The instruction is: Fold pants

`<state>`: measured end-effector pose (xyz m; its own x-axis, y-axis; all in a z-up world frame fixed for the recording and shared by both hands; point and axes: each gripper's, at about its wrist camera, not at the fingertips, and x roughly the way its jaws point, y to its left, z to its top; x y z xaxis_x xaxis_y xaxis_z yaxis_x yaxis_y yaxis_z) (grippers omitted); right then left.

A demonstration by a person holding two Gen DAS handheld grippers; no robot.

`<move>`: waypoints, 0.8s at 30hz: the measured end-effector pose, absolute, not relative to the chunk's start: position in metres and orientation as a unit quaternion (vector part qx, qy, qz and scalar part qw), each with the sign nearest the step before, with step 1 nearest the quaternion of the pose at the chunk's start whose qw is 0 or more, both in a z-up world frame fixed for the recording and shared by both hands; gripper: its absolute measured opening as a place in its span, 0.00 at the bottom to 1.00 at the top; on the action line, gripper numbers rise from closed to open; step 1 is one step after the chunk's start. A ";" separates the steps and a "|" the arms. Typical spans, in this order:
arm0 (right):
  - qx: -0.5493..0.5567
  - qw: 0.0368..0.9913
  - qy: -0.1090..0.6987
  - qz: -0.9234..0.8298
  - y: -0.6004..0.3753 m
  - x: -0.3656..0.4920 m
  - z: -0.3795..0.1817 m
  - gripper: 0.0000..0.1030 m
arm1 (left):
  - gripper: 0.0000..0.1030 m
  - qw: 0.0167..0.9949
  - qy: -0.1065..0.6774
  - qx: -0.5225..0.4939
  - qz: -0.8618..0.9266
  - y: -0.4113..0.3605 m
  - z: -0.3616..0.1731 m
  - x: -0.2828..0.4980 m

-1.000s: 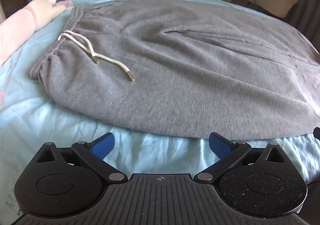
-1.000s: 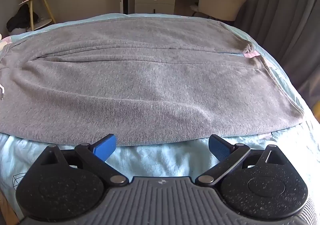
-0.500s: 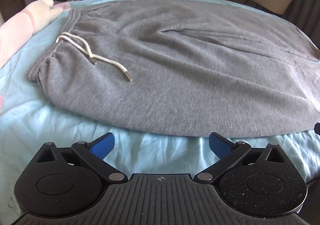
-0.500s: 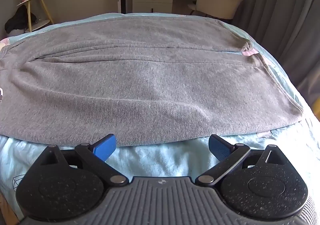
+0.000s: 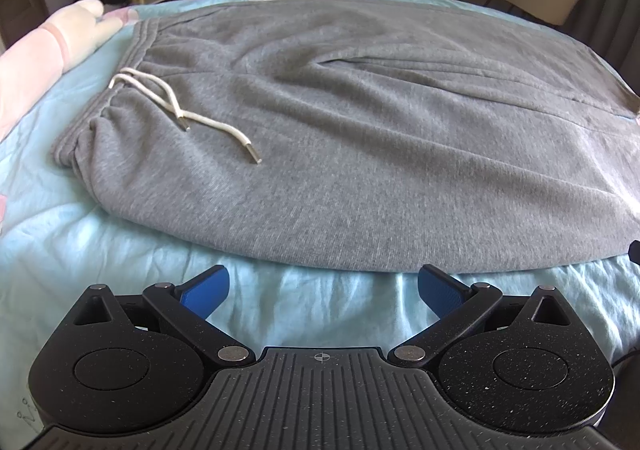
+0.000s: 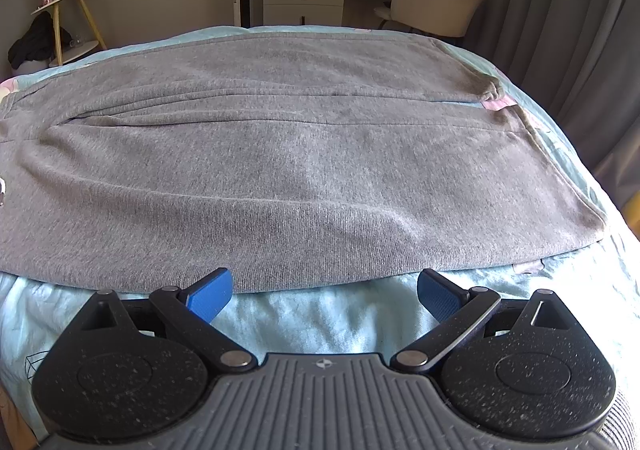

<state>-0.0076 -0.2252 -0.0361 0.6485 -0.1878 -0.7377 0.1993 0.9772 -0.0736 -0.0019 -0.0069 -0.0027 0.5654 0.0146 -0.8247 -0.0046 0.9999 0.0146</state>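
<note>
Here the grey pants (image 5: 360, 122) lie flat across the bed (image 5: 120, 250), at 12 o'clock of both grippers. Only the left gripper (image 5: 322, 284), jaws apart, sees the drawstring (image 5: 180, 110) at 10 o'clock; the right gripper (image 6: 324, 290), equally spread and empty, sees the cuffs (image 6: 492, 90) at 2 o'clock.

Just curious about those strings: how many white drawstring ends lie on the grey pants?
2. The shorter end stops nearer the waistband; the longer end trails further onto the pants.

Pants (image 5: 360, 122) lying flat across the bed (image 5: 320, 302), waistband to the left, leg ends to the right. Drawstring (image 5: 176, 106) resting on top near the waistband. Pillow (image 5: 44, 50) sitting left of the waistband. Chair (image 6: 436, 2) standing behind the bed.
</note>
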 end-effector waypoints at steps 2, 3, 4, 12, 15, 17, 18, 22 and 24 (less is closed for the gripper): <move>0.008 0.908 0.405 -0.107 -0.225 -0.008 -0.036 0.96 | 1.00 0.885 0.466 0.007 0.006 -0.007 -0.003 -0.002; 0.008 0.908 0.405 -0.107 -0.225 -0.008 -0.036 0.96 | 1.00 0.885 0.466 0.007 0.006 -0.006 -0.003 -0.003; 0.008 0.908 0.405 -0.107 -0.225 -0.008 -0.036 0.96 | 1.00 0.885 0.466 0.007 0.005 -0.006 -0.003 -0.003; 0.008 0.908 0.405 -0.108 -0.225 -0.008 -0.036 0.96 | 1.00 0.884 0.467 0.007 0.005 -0.008 -0.003 -0.003; 0.009 0.908 0.405 -0.108 -0.226 -0.008 -0.036 0.96 | 1.00 0.885 0.466 0.008 0.005 -0.010 -0.003 -0.002; 0.009 0.908 0.404 -0.108 -0.226 -0.008 -0.036 0.96 | 1.00 0.884 0.467 0.008 0.005 -0.010 -0.003 -0.001; 0.009 0.908 0.404 -0.108 -0.226 -0.008 -0.036 0.96 | 1.00 0.884 0.466 0.008 0.005 -0.010 -0.003 -0.001; 0.009 0.908 0.404 -0.108 -0.226 -0.008 -0.036 0.96 | 1.00 0.885 0.466 0.006 0.005 -0.009 -0.003 -0.003; 0.010 0.908 0.404 -0.108 -0.226 -0.008 -0.036 0.96 | 1.00 0.885 0.466 0.006 0.005 -0.009 -0.003 -0.003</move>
<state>-0.0083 -0.2256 -0.0361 0.6496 -0.1888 -0.7364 0.2042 0.9764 -0.0701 -0.0035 -0.0091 -0.0028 0.5651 0.0134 -0.8249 -0.0029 0.9999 0.0143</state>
